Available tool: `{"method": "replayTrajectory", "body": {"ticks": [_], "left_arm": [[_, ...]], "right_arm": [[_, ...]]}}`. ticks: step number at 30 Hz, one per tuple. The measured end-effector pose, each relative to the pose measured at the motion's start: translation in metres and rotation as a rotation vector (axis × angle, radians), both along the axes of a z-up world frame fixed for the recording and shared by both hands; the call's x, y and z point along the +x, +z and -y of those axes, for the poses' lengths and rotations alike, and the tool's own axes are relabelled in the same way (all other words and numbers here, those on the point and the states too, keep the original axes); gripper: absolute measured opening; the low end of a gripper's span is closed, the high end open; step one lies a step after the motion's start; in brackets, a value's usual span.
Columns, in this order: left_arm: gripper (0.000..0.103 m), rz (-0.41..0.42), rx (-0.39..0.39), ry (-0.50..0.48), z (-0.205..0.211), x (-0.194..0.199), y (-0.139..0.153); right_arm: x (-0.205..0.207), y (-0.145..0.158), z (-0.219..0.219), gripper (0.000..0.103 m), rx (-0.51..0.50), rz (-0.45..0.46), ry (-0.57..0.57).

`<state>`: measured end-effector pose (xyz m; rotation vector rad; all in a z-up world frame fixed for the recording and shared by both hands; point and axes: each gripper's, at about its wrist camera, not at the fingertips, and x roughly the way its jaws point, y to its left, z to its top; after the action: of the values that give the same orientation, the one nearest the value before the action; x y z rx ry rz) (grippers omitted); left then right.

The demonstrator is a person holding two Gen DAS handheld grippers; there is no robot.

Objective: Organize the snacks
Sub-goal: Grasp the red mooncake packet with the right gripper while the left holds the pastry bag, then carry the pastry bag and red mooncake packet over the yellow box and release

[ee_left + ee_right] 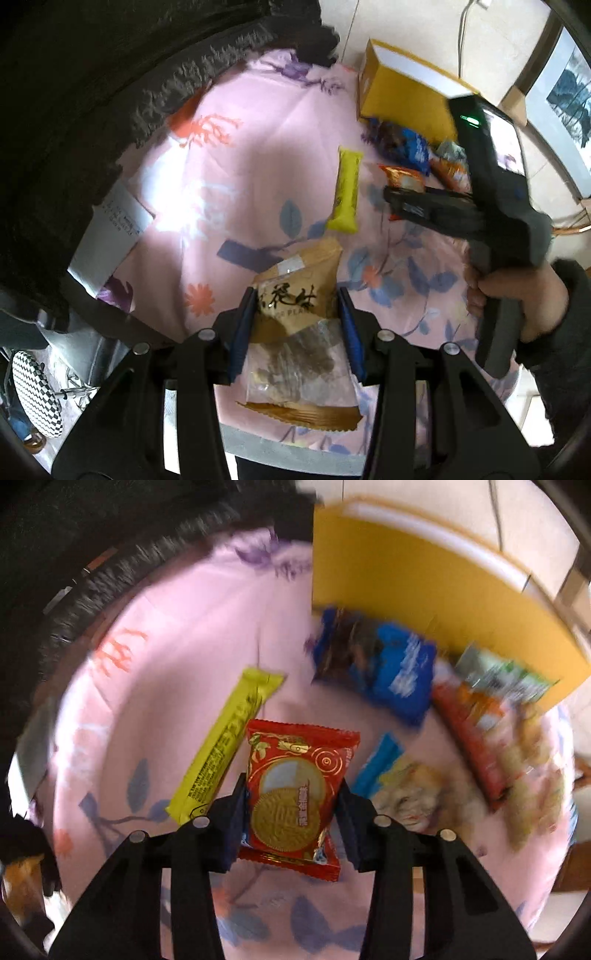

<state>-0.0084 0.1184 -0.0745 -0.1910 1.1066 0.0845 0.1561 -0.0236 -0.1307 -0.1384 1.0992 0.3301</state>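
Note:
My left gripper [297, 295] is shut on a brown snack packet [299, 291] with a clear lower half, held above the pink floral cloth [240, 177]. My right gripper [291, 786] is shut on a red biscuit packet [295, 790] and also shows in the left wrist view [406, 206]. A yellow snack bar [346, 190] lies on the cloth; it also shows in the right wrist view [225, 746]. A blue packet [388, 668] lies near a yellow box [424, 587]. Several more packets [480, 731] lie to the right, blurred.
The yellow box [402, 88] stands at the far right of the cloth. A dark fringed fabric [92, 92] borders the far left. A white paper [110, 236] lies at the left edge. A checkered disc [37, 395] sits below left.

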Motion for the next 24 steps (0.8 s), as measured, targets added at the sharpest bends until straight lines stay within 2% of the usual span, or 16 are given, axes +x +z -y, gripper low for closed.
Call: {"method": "replayTrajectory", "body": {"ticks": [4, 7, 10, 14, 17, 20, 24], "left_arm": [[0.044, 0.012, 0.055, -0.022, 0.014, 0.009, 0.012], [0.044, 0.033, 0.086, -0.047, 0.026, 0.022, 0.025], [0.044, 0.08, 0.075, -0.054, 0.037, 0.041, 0.043], [0.044, 0.161, 0.085, -0.089, 0.056, 0.072, 0.068], [0.044, 0.209, 0.137, -0.134, 0.08, 0.105, 0.086], [0.044, 0.242, 0.123, -0.152, 0.096, 0.135, 0.099], [0.044, 0.339, 0.113, -0.186, 0.12, 0.181, 0.118]], "right_arm": [[-0.008, 0.037, 0.033, 0.045, 0.087, 0.025, -0.038], [-0.014, 0.072, 0.068, 0.045, 0.132, 0.098, -0.091], [-0.015, 0.112, 0.108, 0.045, 0.2, 0.185, -0.149], [-0.008, 0.157, 0.155, 0.045, 0.227, 0.316, -0.238], [0.001, 0.175, 0.181, 0.045, 0.232, 0.357, -0.286], [0.01, 0.186, 0.192, 0.045, 0.215, 0.392, -0.308], [0.038, 0.194, 0.202, 0.045, 0.254, 0.404, -0.317]]}}
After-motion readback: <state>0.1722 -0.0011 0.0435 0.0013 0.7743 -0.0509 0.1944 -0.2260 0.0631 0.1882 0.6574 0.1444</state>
